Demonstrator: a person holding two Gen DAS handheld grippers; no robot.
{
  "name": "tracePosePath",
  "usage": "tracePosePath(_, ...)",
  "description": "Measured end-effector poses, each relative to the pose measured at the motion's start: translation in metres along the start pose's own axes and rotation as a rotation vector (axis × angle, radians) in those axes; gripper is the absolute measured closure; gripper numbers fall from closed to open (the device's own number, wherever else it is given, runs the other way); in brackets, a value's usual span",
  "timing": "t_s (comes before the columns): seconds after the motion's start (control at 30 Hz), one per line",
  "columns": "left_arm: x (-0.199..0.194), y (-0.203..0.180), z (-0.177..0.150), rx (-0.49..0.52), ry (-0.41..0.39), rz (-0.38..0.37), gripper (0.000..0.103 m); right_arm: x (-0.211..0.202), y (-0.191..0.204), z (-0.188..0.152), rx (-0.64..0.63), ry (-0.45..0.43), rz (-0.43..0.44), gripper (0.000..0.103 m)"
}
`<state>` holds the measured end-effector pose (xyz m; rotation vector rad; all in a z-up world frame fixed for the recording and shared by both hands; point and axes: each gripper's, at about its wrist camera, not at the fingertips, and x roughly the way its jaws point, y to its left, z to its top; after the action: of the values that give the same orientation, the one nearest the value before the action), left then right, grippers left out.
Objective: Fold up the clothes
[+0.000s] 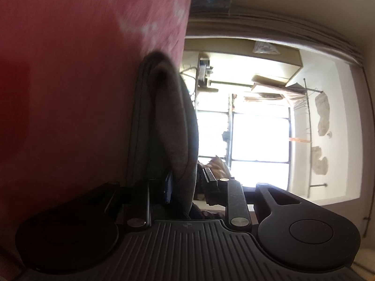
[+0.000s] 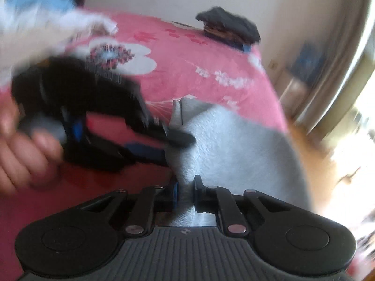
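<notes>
Pinching the grey garment (image 2: 234,145): right gripper (image 2: 186,195) has its jaws closed on a bunched fold right at its tips; left gripper (image 2: 173,145) clamps the same edge just beyond. Cloth runs forward-right over the pink floral bedspread (image 2: 192,53), draping off the bed's edge.

Motion blur smears the bare hand (image 2: 22,154) at 9 o'clock, cut by the frame edge. Pale fluffy white-and-blue cloth (image 2: 44,25) at 10 o'clock: blurred, unidentifiable.
</notes>
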<state>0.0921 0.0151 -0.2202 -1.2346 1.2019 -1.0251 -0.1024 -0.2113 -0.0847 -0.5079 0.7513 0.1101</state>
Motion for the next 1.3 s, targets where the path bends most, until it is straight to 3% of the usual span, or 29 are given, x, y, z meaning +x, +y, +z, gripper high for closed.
tracePosePath(0.2, -0.007, -0.033, -0.009, 0.169, -0.022, 0.122, 0.078, 0.007, 0.063, -0.022, -0.439, -0.027, -0.282, 0.090)
tracePosePath(0.4, 0.019, -0.057, -0.019, 0.308, 0.025, 0.281, 0.077, 0.020, 0.086, -0.036, -0.616, -0.009, -0.361, 0.090)
tracePosePath(0.73, 0.033, -0.068, -0.016, 0.297, 0.032, 0.371, 0.079, 0.024, 0.091, -0.035, -0.643, 0.013, -0.372, 0.090)
tracePosePath(0.8, 0.039, -0.069, -0.014, 0.302, 0.036, 0.378, 0.083, 0.024, 0.090, -0.033, -0.632, 0.013, -0.371, 0.090)
tracePosePath(0.83, 0.041, -0.070, -0.012, 0.307, 0.037, 0.382, 0.091, 0.023, 0.089, -0.033, -0.624, 0.013, -0.370, 0.090)
tracePosePath(0.93, 0.033, -0.073, -0.012, 0.300, 0.043, 0.318, 0.099, 0.022, 0.084, -0.029, -0.596, 0.012, -0.369, 0.089)
tracePosePath(1.1, 0.021, -0.059, 0.002, 0.173, 0.005, 0.033, 0.103, 0.015, 0.080, -0.027, -0.555, -0.015, -0.368, 0.084)
tracePosePath(1.2, 0.028, -0.029, 0.009, 0.058, 0.029, 0.048, 0.103, 0.014, 0.081, -0.028, -0.534, -0.025, -0.338, 0.080)
tracePosePath(1.3, 0.029, -0.019, 0.005, 0.027, 0.026, 0.082, 0.103, 0.015, 0.081, -0.030, -0.525, -0.020, -0.314, 0.080)
